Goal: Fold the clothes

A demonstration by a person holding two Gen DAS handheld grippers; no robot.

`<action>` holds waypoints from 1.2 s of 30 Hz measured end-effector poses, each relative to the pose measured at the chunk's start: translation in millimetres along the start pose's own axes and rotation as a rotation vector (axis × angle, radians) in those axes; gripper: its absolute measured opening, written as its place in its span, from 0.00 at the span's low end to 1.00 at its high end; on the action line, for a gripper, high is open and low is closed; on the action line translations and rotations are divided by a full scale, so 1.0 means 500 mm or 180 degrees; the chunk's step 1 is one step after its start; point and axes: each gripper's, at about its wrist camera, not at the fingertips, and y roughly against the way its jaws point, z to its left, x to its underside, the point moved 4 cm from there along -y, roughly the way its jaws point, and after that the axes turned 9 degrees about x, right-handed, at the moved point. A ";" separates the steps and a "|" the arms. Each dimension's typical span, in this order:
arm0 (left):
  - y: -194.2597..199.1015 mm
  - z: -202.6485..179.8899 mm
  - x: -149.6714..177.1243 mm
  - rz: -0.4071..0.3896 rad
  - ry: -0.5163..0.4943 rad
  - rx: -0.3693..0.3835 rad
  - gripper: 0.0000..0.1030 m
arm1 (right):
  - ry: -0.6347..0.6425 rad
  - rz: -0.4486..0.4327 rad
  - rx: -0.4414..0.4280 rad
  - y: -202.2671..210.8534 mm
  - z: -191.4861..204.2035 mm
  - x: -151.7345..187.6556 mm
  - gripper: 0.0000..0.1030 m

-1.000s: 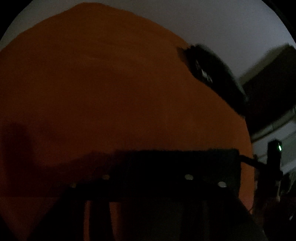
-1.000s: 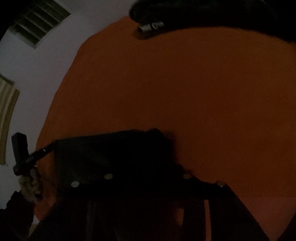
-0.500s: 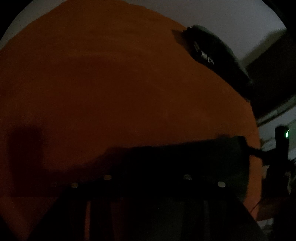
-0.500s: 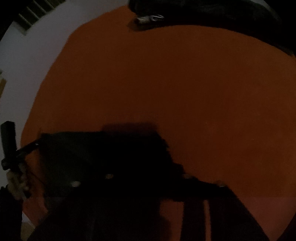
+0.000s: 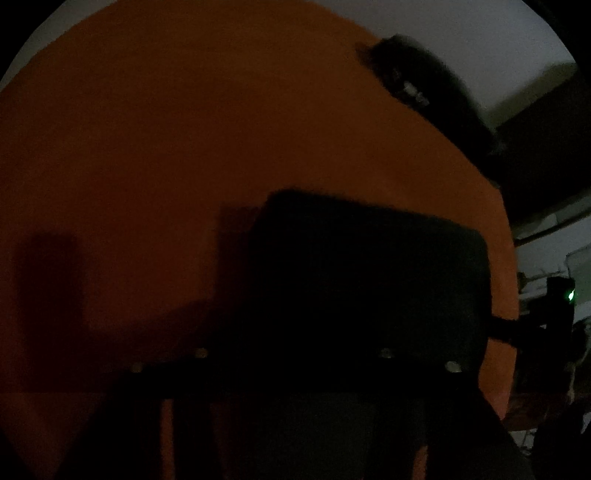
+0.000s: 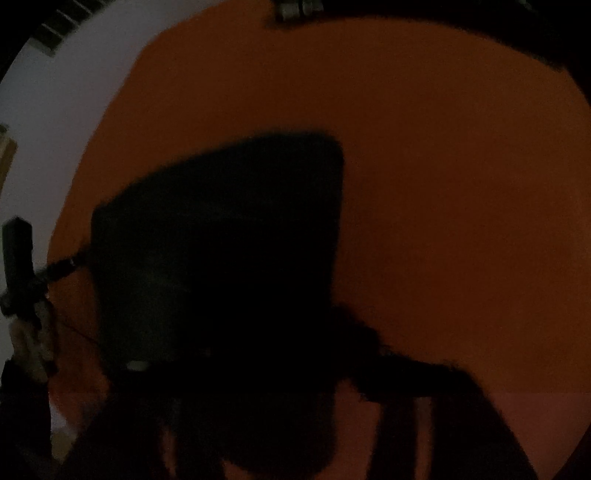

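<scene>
The dark garment (image 5: pixel 369 280) lay on the orange surface (image 5: pixel 184 129), stretched between the left gripper (image 6: pixel 70 264) and right gripper (image 5: pixel 502 326); each appeared clamped on an edge.

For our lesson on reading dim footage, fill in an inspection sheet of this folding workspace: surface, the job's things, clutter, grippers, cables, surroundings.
Surface: orange cloth, broad and smooth.
Job's things: dark garment, flat rectangular panel held up between both grippers; detail lost in the dim light.
Clutter: second dark heap at the cloth's far edge, with a small metal part.
Grippers: left gripper and right gripper each grip a side edge of the garment.
Cables: thin line below the left gripper, possibly a cable.
Surroundings: pale wall; slatted vent.
</scene>
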 end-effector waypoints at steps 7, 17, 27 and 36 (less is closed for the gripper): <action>0.020 -0.008 0.077 0.0139 -0.0215 -0.0205 0.40 | 0.0129 0.0030 0.0155 0.006 0.037 0.063 0.29; 0.036 -0.012 0.170 0.0348 -0.0257 -0.0286 0.36 | 0.0117 0.0146 0.0075 -0.028 0.089 0.141 0.32; 0.072 0.008 0.240 0.0293 0.0046 -0.0238 0.52 | -0.0026 0.0035 0.0024 -0.017 0.109 0.171 0.46; 0.066 -0.012 0.269 0.0406 -0.0056 -0.0263 0.66 | 0.0029 0.0052 -0.0030 -0.067 0.129 0.171 0.51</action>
